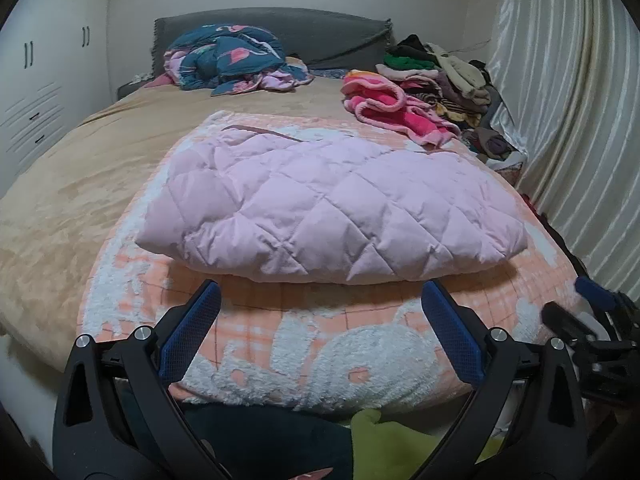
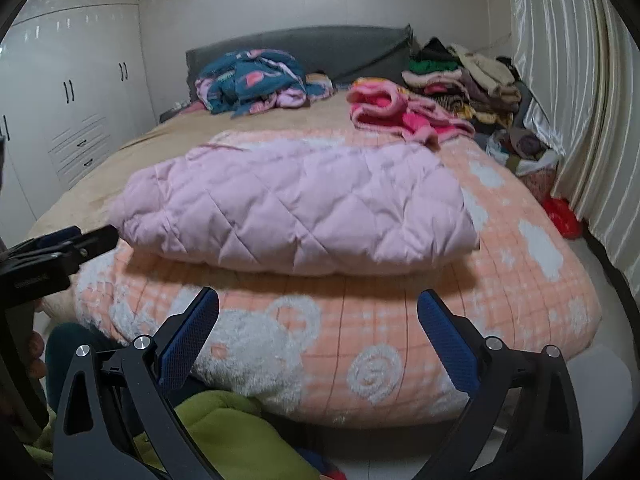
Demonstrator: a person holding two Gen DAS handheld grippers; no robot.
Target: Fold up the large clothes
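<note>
Just beyond both gaping, empty tools (image 1: 320, 300) (image 2: 318, 308) lies the folded pink quilted coat (image 1: 332, 204) (on the bed).

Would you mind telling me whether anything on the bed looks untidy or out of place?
The pink quilted padded garment lies neatly folded. Behind it, the bright pink fleece garment sprawls unfolded, and the dark teal flamingo-print bedding sits crumpled against the grey headboard. Both open grippers, left and right, hold nothing.
</note>
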